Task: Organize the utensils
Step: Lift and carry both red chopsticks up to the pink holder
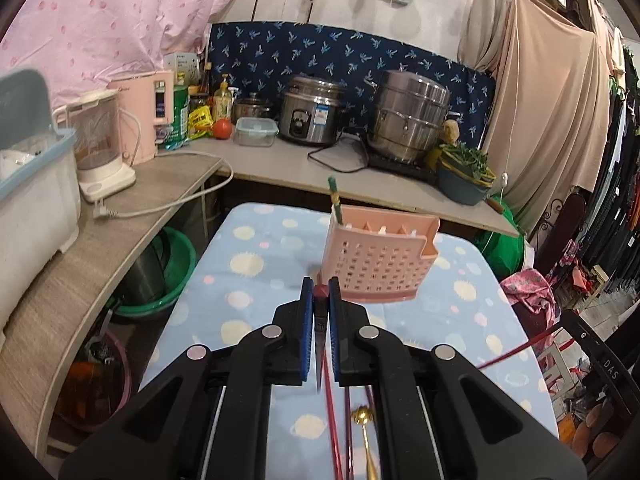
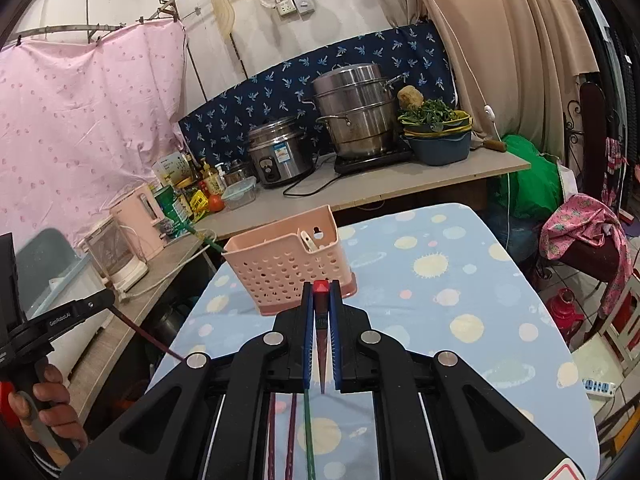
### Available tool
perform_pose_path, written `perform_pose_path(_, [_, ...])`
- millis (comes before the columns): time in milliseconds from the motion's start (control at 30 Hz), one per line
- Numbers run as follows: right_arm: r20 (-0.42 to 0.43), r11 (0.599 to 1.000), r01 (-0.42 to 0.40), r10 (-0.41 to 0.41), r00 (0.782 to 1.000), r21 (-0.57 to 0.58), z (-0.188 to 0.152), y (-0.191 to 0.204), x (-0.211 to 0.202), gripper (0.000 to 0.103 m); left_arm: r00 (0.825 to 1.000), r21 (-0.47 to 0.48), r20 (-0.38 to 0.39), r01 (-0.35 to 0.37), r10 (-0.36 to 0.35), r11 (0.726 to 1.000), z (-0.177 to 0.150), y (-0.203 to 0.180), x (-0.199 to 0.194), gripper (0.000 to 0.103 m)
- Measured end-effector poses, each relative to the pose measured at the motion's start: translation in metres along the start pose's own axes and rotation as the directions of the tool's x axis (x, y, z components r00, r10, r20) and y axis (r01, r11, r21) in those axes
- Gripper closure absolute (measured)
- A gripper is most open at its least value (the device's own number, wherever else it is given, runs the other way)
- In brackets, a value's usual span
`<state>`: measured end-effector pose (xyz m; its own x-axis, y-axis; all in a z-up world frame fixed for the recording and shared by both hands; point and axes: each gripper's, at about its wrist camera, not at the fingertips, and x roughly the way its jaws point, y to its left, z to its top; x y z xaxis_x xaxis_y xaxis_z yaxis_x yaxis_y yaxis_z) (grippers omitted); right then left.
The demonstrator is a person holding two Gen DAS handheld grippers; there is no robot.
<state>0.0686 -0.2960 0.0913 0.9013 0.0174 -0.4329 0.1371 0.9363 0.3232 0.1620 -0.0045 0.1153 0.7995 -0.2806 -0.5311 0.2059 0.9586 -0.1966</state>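
A pink perforated utensil holder [image 1: 378,264] stands on the blue spotted tablecloth [image 1: 256,280]; it also shows in the right wrist view [image 2: 286,264]. A green chopstick [image 1: 335,200] stands in its left compartment. My left gripper [image 1: 321,292] is shut on a dark red chopstick [image 1: 321,344], just short of the holder. My right gripper [image 2: 321,294] is shut on a red chopstick [image 2: 321,336], close to the holder's front. Red chopsticks [image 1: 334,432] and a gold spoon [image 1: 364,420] lie on the cloth under the left gripper. Maroon and green chopsticks [image 2: 308,436] lie under the right gripper.
A grey L-shaped counter [image 1: 168,184] wraps behind and left, with a rice cooker [image 1: 310,110], steel steamer pot [image 1: 412,116], kettle [image 1: 100,144] and white bin [image 1: 32,196]. Green basins [image 1: 168,268] sit below. The left gripper's handle and hand [image 2: 44,364] show at the left.
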Motion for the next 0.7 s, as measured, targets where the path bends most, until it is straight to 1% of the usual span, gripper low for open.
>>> perform_pose_path(167, [0.023,0.996,-0.058,0.057,0.998,0.06,0.028,-0.005,0.011,0.095,0.999,-0.018,0.03,0.026,-0.025,0.999,0.028,-0.005,0.006,0.096])
perform_pose_path(267, [0.051,0.996,-0.073,0.07,0.996,0.058,0.046,-0.002,0.017,0.096,0.998,-0.018,0.055,0.044,-0.043,0.999,0.047,-0.011,0.009,0.096])
perform_pose_path(367, [0.094,0.995,-0.08,0.075,0.993,0.051,0.066,0.004,0.022,0.095,0.994,-0.013,0.095,0.055,-0.053,0.998,0.069,-0.02,0.008,0.096])
perform_pose_path(467, [0.14,0.993,-0.102,0.094,0.986,0.052,0.087,0.01,0.027,0.096,0.986,-0.011,0.153,0.063,-0.06,0.998,0.093,-0.027,0.004,0.096])
perform_pose_path(567, [0.182,0.99,-0.129,0.116,0.977,0.06,0.109,0.014,0.036,0.095,0.973,-0.012,0.224,0.063,-0.059,0.998,0.12,-0.036,0.003,0.096])
perform_pose_path(700, [0.238,0.985,-0.152,0.127,0.963,0.087,0.135,0.016,0.05,0.095,0.959,-0.026,0.28,0.06,-0.05,0.998,0.147,-0.042,0.01,0.096])
